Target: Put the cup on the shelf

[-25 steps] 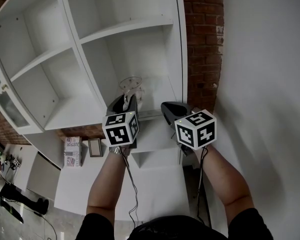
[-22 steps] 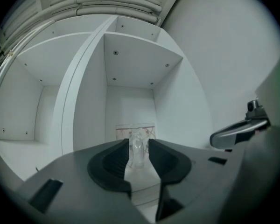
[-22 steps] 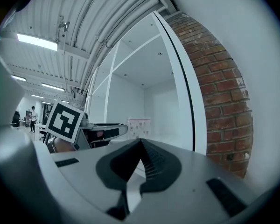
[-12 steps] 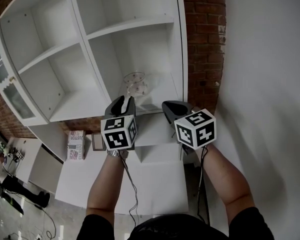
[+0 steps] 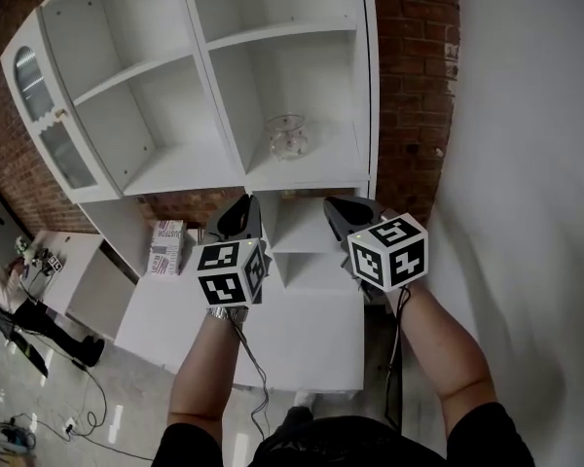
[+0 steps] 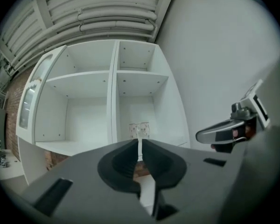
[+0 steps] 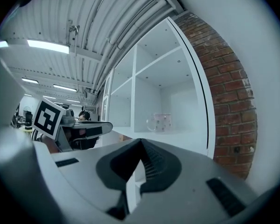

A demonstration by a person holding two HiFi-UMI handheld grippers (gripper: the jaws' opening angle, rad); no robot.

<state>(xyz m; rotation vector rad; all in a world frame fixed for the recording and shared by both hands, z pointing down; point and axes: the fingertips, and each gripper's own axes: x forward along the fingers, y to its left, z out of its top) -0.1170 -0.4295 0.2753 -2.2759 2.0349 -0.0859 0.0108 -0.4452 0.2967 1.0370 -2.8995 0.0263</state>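
In the head view we see the cup [image 5: 287, 136], clear glass, standing upright on the shelf [image 5: 336, 166]. It is in the right-hand bay of the white unit, beside the brick wall [image 5: 416, 86]. We hold both tools lower down, in front of the unit and well apart from the cup. The left gripper [image 5: 240, 207] and the right gripper [image 5: 343, 209] are side by side, their marker cubes toward us.

In the left gripper view our jaws are closing, with only a thin slit between them and nothing in it. The cup shows far off through that slit, on its shelf. The right gripper juts in at the right edge.

In the right gripper view the jaws meet at the tips and hold nothing. The cup stands beyond them on the shelf, its handle to the left in this view. The left gripper shows at the left.
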